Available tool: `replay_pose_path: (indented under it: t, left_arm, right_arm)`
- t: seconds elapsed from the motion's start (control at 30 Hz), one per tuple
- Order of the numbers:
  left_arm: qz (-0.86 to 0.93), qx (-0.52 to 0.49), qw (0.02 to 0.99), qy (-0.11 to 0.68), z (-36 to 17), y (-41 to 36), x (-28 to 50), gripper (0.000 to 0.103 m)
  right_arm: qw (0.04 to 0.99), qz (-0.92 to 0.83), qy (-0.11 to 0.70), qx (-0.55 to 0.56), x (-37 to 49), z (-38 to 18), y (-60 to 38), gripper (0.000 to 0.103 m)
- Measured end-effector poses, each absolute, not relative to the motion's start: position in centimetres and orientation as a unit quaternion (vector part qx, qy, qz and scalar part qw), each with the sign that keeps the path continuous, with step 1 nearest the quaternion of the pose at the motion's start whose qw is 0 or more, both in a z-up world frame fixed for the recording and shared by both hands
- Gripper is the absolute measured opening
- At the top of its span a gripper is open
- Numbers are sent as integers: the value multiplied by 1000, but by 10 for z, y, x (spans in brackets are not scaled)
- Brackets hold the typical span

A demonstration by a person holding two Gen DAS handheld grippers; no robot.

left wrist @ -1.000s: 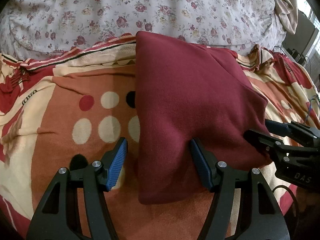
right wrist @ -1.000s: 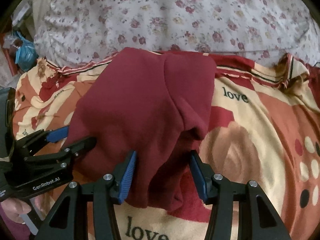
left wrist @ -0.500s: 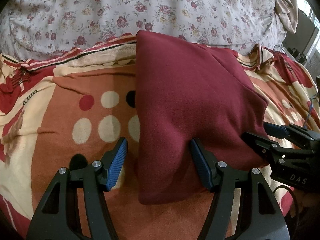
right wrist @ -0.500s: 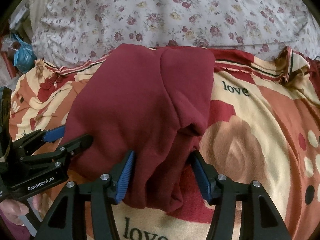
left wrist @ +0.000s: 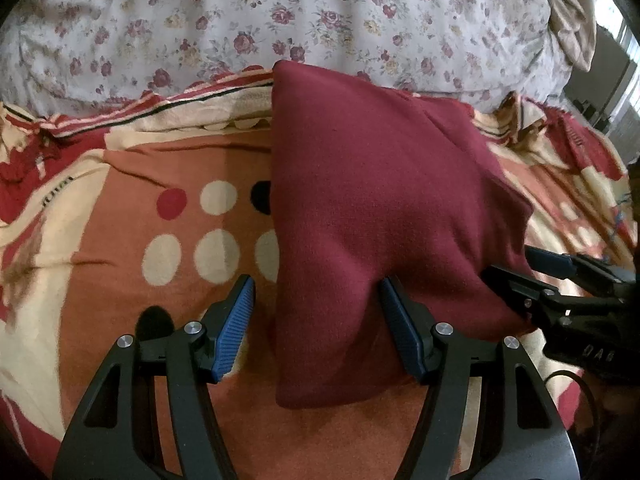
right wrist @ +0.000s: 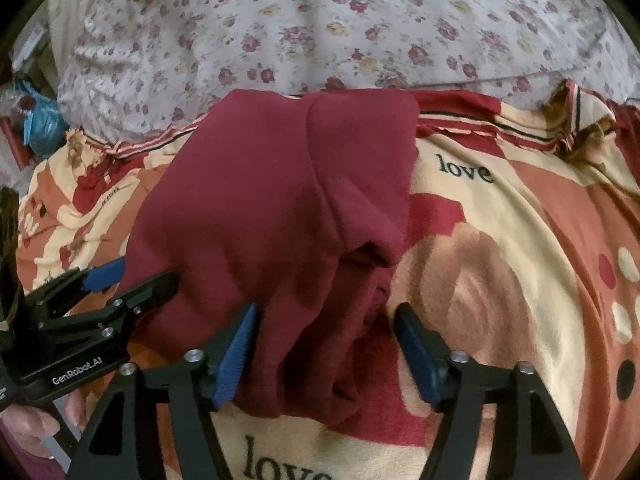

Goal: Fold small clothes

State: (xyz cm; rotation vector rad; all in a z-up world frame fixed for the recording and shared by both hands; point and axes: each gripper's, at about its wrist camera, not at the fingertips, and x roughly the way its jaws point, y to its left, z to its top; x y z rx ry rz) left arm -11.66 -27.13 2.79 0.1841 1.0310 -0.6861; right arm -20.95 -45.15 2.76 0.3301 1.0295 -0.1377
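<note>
A: Item one: maroon garment [left wrist: 384, 216]. Location?

B: Lying on the patterned blanket [left wrist: 132, 184], folded into a long panel, far end up against the flowered bedding [left wrist: 320, 12]. Near end bunched in ridges in the right wrist view.

A: Handling character?

B: By judgement: soft, light, thick knit or fleece. Drapes and creases easily, not slippery, nothing fragile. Likely to sag and lose its fold if lifted by one point.

A: Where to take hold?

B: At the two near corners of the panel, one tool to each, pinching both layers together at the hem. The bunched ridges [right wrist: 320, 340] want smoothing first.

A: Left gripper [left wrist: 316, 312]?

B: Jaws apart. Right-hand pad rests against the cloth edge; the other stands clear over the blanket. Nothing pinched.

A: Right gripper [right wrist: 326, 336]?

B: Jaws have just been opening. The bunched end lies between them, one pad beside the cloth, the other off it. No grip.

A: Containers and contents?

B: None listed. No basket, drawer or box in either view. A blue bag [right wrist: 40, 128] lies at the far left edge; contents not legible.
</note>
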Motion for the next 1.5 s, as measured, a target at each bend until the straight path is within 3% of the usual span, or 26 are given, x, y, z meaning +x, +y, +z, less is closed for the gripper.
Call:
replay_pose_path:
  t: [0.27, 0.47, 1.03, 1.07, 1.13, 1.5]
  left_arm:
    - [-353, -11, 778, 519, 38, -256, -94, 65]
    - [-366, -54, 762, 532, 48, -258, -79, 65]
    - [-354, -10, 776, 522, 45, -280, -56, 66]
    - [-358, -11, 773, 524, 43, -282, -54, 67]
    - [-363, -13, 769, 526, 41, -285, -53, 79]
    - [-400, -68, 704, 583, 10, -297, -32, 81]
  right_arm:
    - [866, -40, 423, 263, -226, 46, -494, 81]
    - [858, -20, 430, 281, -207, 36, -507, 81]
    - [846, 13, 449, 287, -159, 15, -514, 84]
    - [845, 15, 449, 289, -158, 14, -514, 84]
    - [845, 21, 450, 289, -155, 12, -515, 85]
    - [852, 60, 439, 280, -133, 3, -510, 91]
